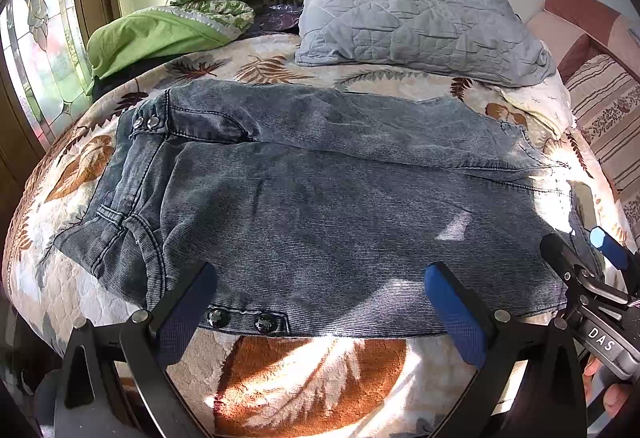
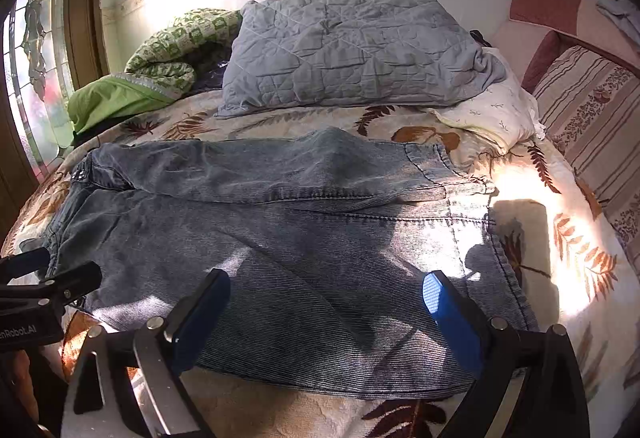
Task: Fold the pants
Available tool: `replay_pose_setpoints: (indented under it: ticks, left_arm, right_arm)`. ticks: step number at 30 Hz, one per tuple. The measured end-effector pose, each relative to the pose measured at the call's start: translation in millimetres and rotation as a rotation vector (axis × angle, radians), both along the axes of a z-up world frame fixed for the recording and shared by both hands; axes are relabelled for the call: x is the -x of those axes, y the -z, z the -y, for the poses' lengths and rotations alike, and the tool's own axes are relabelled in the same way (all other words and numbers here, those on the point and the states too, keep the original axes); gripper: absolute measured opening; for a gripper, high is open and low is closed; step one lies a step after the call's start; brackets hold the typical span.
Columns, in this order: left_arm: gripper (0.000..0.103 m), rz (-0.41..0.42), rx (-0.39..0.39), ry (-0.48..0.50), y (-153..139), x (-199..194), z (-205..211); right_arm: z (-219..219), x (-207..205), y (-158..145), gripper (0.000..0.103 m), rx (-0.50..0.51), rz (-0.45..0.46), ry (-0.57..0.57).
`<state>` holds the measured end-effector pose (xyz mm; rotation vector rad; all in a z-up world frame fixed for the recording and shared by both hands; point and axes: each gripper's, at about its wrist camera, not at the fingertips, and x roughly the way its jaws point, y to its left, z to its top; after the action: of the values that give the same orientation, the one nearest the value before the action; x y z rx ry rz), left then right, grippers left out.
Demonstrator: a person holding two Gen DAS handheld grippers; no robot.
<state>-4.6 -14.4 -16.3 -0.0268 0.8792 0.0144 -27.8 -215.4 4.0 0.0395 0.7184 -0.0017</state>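
Grey-blue washed denim pants lie flat across the bed, waistband with metal buttons at the left, leg hems at the right. They also fill the right wrist view. My left gripper is open and empty, its blue pads over the near edge by the waistband buttons. My right gripper is open and empty over the near leg, close to the hem. The right gripper also shows at the right edge of the left wrist view; the left gripper's body shows at the left edge of the right wrist view.
A leaf-patterned bedspread covers the bed. A grey quilted pillow and a green blanket lie at the back. A striped pink headboard cushion stands at the right, a stained-glass window at the left.
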Motion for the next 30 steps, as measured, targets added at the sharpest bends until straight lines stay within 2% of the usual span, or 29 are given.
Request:
replay_pose_setpoints:
  ticks: [30]
  left_arm:
    - [0.103, -0.003, 0.006, -0.005, 0.4, -1.0, -1.0]
  right_arm:
    - [0.4, 0.5, 0.0, 0.099, -0.002, -0.002, 0.001]
